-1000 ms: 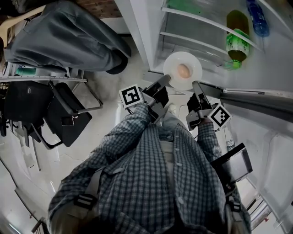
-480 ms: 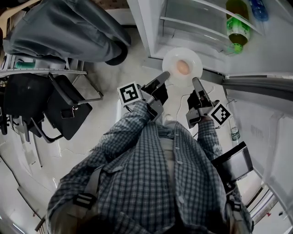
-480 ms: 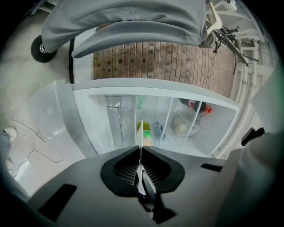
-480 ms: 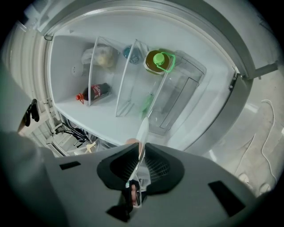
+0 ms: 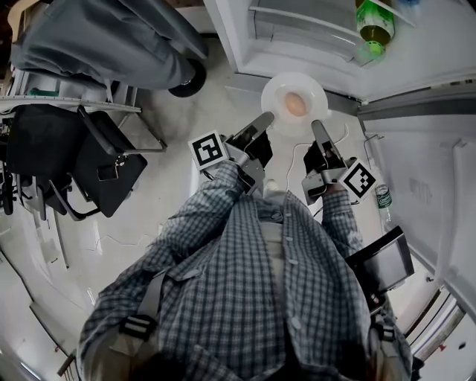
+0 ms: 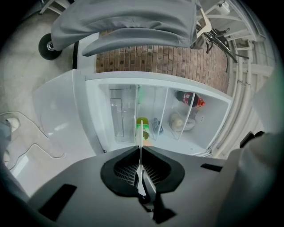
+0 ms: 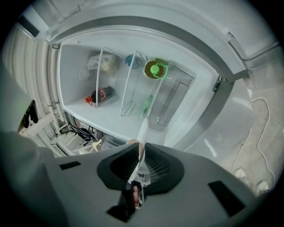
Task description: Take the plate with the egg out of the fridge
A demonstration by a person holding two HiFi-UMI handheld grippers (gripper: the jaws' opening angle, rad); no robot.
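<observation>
— where's the plate now?
— between my two claws. my left gripper (image 5: 265, 120) is pinched down on the near-left rim of the plate (image 5: 316, 93), and my right gripper (image 5: 316, 128) on the near-right rim. in each gripper view the thin white edge runs straight through the closed pads. the egg (image 5: 295, 104) sits in the middle, and the plate looks level.
— is it out of the fridge?
— i'd say so. in the head view it hangs over the floor (image 5: 186, 111), just in front of the open fridge (image 5: 227, 30) and clear of the shelves. the green bottle (image 5: 370, 18) lies back inside.
— so which step is this?
— the carry-away, i reckon. the lift-out looks done; setting it down isn't.
— what does the next move ask of you?
— both hands travelling as one, same pace, same height. if one claw runs ahead or twists, the rim could slip or the plate tip, and an egg rolls easily. i also need somewhere to put it, and nothing in front of me shows a spot. the open door (image 5: 416, 164) stands on my right, so i'd mind that too.
</observation>
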